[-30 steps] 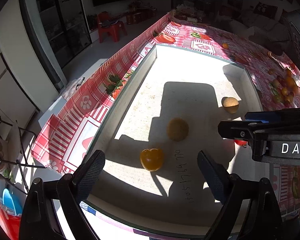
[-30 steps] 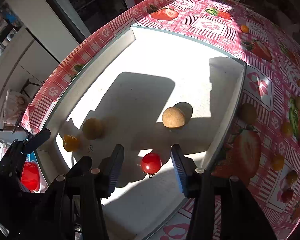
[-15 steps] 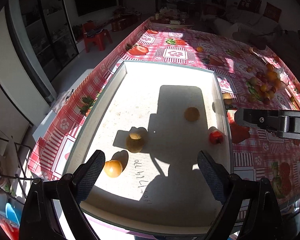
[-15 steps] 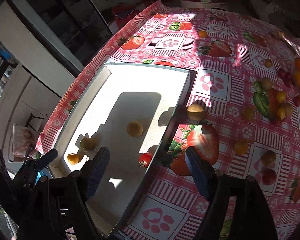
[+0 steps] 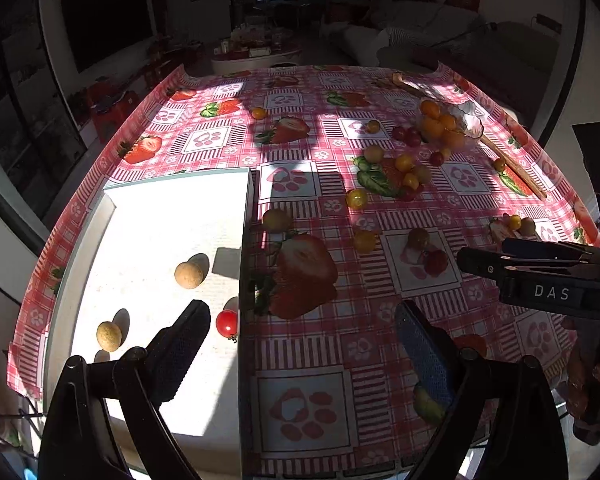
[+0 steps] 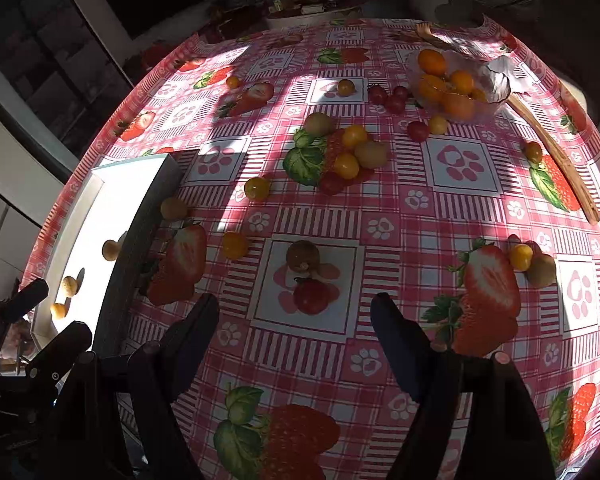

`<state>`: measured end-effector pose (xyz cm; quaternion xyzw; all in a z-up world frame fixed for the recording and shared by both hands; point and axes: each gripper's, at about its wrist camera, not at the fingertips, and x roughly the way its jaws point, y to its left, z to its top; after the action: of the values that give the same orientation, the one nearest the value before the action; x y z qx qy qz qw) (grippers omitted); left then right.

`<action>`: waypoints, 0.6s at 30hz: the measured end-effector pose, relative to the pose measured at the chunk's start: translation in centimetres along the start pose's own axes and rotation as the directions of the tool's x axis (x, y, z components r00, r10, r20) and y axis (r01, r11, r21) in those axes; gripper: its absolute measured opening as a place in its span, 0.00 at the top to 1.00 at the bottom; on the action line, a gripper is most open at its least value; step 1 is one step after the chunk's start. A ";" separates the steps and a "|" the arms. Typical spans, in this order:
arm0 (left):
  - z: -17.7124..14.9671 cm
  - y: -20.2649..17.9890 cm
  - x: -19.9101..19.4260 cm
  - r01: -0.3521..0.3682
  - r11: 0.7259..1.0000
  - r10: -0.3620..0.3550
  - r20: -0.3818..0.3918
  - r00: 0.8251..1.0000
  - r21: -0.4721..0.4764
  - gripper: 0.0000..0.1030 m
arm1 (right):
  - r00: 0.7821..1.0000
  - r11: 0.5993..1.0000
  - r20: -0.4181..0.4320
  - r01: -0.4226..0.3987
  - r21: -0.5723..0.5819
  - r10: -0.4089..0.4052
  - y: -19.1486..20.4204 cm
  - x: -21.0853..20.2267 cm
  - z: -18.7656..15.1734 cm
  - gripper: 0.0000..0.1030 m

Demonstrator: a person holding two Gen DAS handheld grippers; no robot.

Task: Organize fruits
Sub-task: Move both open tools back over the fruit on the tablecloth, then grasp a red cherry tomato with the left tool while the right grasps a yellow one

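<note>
Two grippers, both yours, both spread wide and empty. Your right gripper (image 6: 294, 330) hovers over the tablecloth (image 6: 400, 216), well right of the white tray (image 6: 112, 200); a red tomato (image 6: 311, 297) and a brown fruit (image 6: 302, 255) lie just ahead of its jaws, touching or nearly so. Your left gripper (image 5: 302, 344) straddles the tray's right wall (image 5: 244, 264): left finger over the tray floor, right finger over the cloth.

Hidden or unclear: a greenish shape behind the left gripper's right finger can't be identified. The tray's near edge is cut off by both grippers' bodies.

Inside the tray: a cherry tomato (image 5: 226, 323) against the right wall, two tan fruits (image 5: 188, 275) (image 5: 109, 335) further left. The right wrist view adds a small orange fruit (image 6: 59, 310) near the tray's near-left corner, which the left view hides behind its finger.

Right of the tray, loose fruit is scattered across the cloth, with open gaps between pieces. A glass bowl (image 6: 496, 92) of orange fruit sits far right of the tray, a wooden utensil (image 6: 556, 160) beside it.
</note>
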<state>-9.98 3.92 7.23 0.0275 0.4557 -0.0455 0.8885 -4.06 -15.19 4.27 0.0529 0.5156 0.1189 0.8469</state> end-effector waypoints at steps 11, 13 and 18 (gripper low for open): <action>0.7 -9.1 4.9 0.061 0.993 -0.054 -0.066 0.996 0.098 0.09 | 0.987 0.981 0.033 0.151 0.125 -0.157 -10.4 -2.0 -1.7 0.21; 0.8 -9.7 5.8 0.054 0.993 -0.045 -0.081 0.996 0.101 0.09 | 0.985 0.978 0.039 0.163 0.129 -0.169 -11.4 -2.0 -1.8 0.21; 1.2 -10.1 7.9 0.043 0.997 -0.035 -0.119 0.992 0.068 0.09 | 0.980 0.976 0.052 0.183 0.114 -0.190 -12.7 -1.5 -1.7 0.21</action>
<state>-5.54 -6.63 1.44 0.0526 0.5060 -0.0773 0.8574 -4.31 -27.93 2.08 0.0540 0.4973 0.0087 0.8659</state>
